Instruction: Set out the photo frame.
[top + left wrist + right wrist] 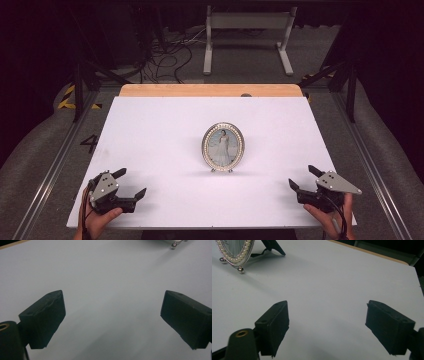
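Left gripper (131,183) sits at the near-left corner of the surface (150,130), held low in the person's left hand (100,220). Jaws wide open, nothing between them; the left gripper view confirms bare white surface in the gap, with just a ball foot of the frame (174,244) at the top edge, well apart.

Frame (223,146): small oval photo frame, pearl-beaded silver rim, standing upright near the middle of the surface, slightly nearer the front edge than the back. Faces the person. Rests on two small ball feet plus a black easel strut (273,247) behind, seen in the right gripper view at upper left. Nothing touches it.

Right gripper (304,177) at the near-right corner, in the right hand (330,220). Jaws also spread wide and empty; the right gripper view shows clear surface between them, frame (234,252) off to the upper left, well apart.

Progress, as I read it: nothing started. Both grippers parked at the near corners, both roughly angled in toward the frame, no contact. Everything's left: approach, close on the frame, then whatever move follows.

Risk call: frame looks light and tippy on that strut, and a one-sided push probably knocks it flat. The rim is thin and curved, so grip likely needs to come from both edges or from top.

Back edge of the surface shows a bare wood strip (210,90); nothing else on it.
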Demonstrator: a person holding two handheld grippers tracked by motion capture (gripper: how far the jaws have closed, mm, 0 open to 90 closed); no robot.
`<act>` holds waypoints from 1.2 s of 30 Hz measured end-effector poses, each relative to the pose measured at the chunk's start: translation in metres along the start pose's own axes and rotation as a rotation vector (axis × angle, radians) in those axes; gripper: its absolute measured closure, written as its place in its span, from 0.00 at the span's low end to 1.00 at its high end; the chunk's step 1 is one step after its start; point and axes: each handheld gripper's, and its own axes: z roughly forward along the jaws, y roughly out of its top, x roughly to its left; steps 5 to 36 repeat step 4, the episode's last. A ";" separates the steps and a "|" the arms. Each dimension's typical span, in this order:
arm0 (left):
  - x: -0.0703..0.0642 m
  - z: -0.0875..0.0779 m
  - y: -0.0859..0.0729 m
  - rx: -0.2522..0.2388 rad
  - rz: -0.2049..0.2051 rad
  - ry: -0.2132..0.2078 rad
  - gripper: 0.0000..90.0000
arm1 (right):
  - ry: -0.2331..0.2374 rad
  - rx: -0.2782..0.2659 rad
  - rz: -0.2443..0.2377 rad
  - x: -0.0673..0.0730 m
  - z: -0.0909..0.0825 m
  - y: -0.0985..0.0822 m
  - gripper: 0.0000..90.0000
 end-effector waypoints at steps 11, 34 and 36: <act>0.000 0.001 0.000 0.003 -0.004 0.003 0.07 | 0.002 -0.002 -0.001 0.000 0.000 0.001 0.21; 0.000 0.001 0.000 0.003 -0.004 0.003 0.07 | 0.002 -0.002 -0.001 0.000 0.000 0.001 0.21; 0.000 0.001 0.000 0.003 -0.004 0.003 0.07 | 0.002 -0.002 -0.001 0.000 0.000 0.001 0.21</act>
